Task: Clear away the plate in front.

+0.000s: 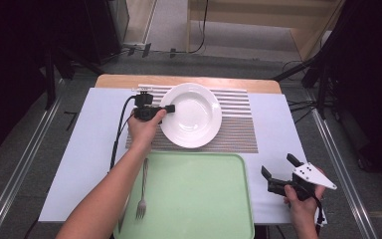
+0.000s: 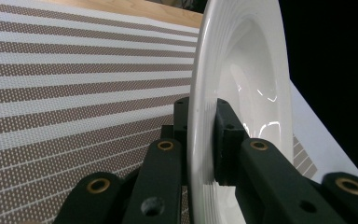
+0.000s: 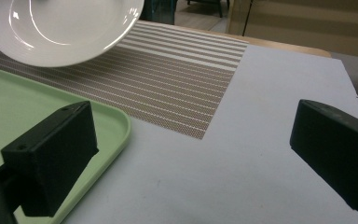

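Tray (image 1: pixel 199 199), pale green, sits nearest to me at the table's near edge, with a fork (image 1: pixel 142 191) lying along its left side, tines toward me. Right gripper (image 1: pixel 282 172) rests just right of the tray over the white table cover (image 1: pixel 278 129), jaws released and spread wide, nothing between them. Striped placemat (image 1: pixel 238 124), brown and white, lies beyond the tray. Left gripper (image 1: pixel 169 108) reaches in from the left over the mat, jaws clenched on the left rim of the white plate (image 1: pixel 191 115). I see the plate lifted clear of the mat, over its left half, just beyond the tray's far edge.
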The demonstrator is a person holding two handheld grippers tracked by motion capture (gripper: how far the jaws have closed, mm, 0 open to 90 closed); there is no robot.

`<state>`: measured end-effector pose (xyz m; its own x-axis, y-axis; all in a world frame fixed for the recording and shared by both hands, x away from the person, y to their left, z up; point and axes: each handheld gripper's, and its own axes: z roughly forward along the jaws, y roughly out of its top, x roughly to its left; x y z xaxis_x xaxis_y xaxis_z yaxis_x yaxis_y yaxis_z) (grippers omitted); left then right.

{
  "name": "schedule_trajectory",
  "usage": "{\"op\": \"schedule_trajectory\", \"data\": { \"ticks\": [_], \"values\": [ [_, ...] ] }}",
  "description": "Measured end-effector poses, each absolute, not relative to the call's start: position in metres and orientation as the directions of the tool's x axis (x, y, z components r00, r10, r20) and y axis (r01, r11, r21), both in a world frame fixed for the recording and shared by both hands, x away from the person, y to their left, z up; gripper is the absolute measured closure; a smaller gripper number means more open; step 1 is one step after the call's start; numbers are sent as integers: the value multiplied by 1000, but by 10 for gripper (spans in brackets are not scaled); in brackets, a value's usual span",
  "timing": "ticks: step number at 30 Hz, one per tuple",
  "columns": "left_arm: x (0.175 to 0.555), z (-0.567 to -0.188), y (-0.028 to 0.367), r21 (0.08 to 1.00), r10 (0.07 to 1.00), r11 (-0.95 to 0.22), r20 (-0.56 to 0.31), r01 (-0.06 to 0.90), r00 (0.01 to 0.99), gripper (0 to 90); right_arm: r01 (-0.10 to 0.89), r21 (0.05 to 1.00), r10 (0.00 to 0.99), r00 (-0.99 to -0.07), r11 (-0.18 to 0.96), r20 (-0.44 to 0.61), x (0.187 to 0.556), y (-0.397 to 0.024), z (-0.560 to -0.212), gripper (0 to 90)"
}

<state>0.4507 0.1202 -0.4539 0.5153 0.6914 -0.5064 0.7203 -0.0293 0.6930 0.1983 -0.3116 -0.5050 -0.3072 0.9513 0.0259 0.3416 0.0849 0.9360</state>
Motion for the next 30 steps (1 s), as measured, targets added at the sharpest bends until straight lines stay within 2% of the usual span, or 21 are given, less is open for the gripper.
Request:
{"op": "schedule_trajectory", "data": {
  "ticks": [30],
  "values": [
    [419, -446, 142, 696, 626, -48, -538, 716, 564, 821, 339, 938, 953, -301, 77, 31, 198, -311, -504, 0]
  ]
}}
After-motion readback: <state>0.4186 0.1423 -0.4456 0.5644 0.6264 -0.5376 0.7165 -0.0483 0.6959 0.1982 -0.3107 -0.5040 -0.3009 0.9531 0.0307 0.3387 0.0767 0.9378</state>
